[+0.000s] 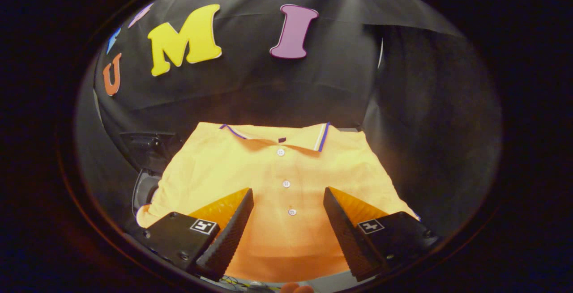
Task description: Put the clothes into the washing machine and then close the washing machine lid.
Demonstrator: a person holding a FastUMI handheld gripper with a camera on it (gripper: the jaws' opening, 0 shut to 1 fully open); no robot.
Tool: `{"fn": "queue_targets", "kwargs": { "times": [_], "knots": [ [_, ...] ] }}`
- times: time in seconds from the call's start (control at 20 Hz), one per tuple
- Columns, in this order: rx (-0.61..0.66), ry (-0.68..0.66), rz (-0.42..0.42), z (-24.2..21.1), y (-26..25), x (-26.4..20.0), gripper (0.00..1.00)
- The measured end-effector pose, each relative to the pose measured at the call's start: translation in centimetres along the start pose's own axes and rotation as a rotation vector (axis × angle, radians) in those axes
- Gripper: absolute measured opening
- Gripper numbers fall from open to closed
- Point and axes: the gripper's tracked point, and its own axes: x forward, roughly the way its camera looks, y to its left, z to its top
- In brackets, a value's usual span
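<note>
Yellow cotton covers the near surface: a folded polo shirt (282, 181) lies flat, collar at the far edge, its button placket running between the fingers of the gripper (288, 194), which stand wide apart over it, holding nothing. A dark object (147, 167), possibly the washing machine, sits to the left. Closing on only the top layer could let the shirt unfold and trail during lifting.

I count one orange polo shirt (277, 181) lying flat, with three white buttons (286, 184) down its placket. Above the shirt hang my gripper's (288, 194) two fingers (233, 226), spread apart. Left of the shirt sits one dark machine (145, 150).
</note>
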Motion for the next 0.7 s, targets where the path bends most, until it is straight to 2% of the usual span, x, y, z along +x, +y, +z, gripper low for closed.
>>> {"fn": "queue_targets", "kwargs": {
  "times": [0.3, 0.5, 0.6, 0.7],
  "knots": [
    [-0.005, 0.074, 0.0, -0.6, 0.0, 2.0, 0.99],
    [0.003, 0.094, 0.038, -0.9, 0.3, 2.3, 0.99],
    [-0.032, 0.116, 0.049, -1.3, 0.3, 2.2, 1.0],
    [-0.03, 0.189, 0.055, -1.8, 0.3, 1.8, 0.99]
  ]
}}
